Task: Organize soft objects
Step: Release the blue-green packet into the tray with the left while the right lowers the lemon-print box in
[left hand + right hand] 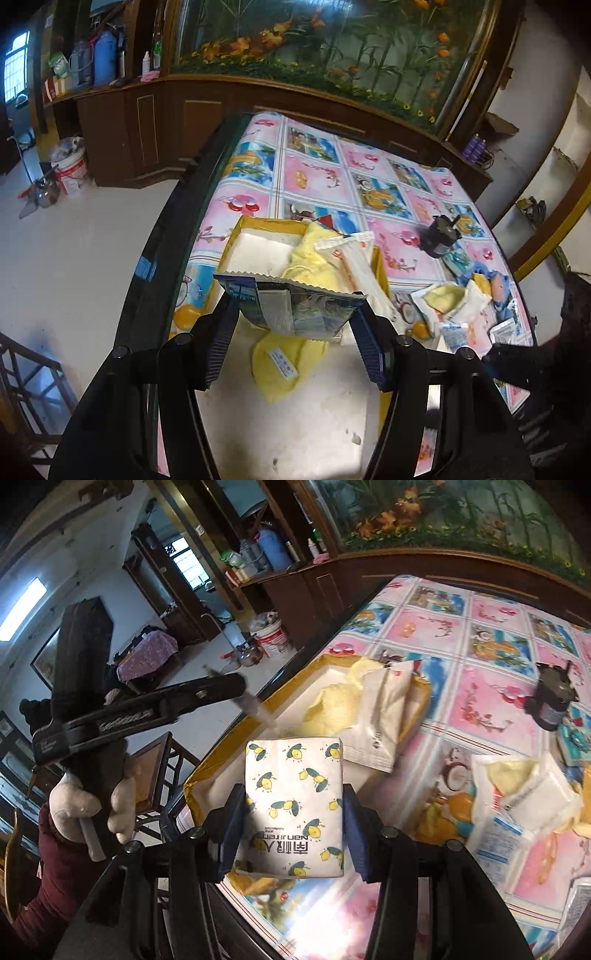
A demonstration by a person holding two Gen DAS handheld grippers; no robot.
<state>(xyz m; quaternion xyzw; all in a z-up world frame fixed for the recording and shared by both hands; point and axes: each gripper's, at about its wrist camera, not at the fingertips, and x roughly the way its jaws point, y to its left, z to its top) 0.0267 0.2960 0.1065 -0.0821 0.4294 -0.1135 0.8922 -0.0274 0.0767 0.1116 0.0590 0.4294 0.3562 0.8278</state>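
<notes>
My left gripper [293, 314] is shut on a flat blue printed packet [295, 306], held crosswise above the yellow-rimmed box [236, 236]. The box has a white floor and holds yellow cloths [314, 258] and a white packet [351, 254]. My right gripper [293, 797] is shut on a white tissue pack with a lemon print [295, 794], held over the near end of the same box [207, 771]. In the right wrist view a gloved hand [74, 805] holds the left gripper's black body to the left of the box.
More white and yellow packets [517, 794] lie in a pile on the flowered tablecloth [480, 709] right of the box. A small dark object [552, 701] stands further back. The table's dark glass edge [173, 221] drops to the floor; a wooden chair [155, 768] stands beside it.
</notes>
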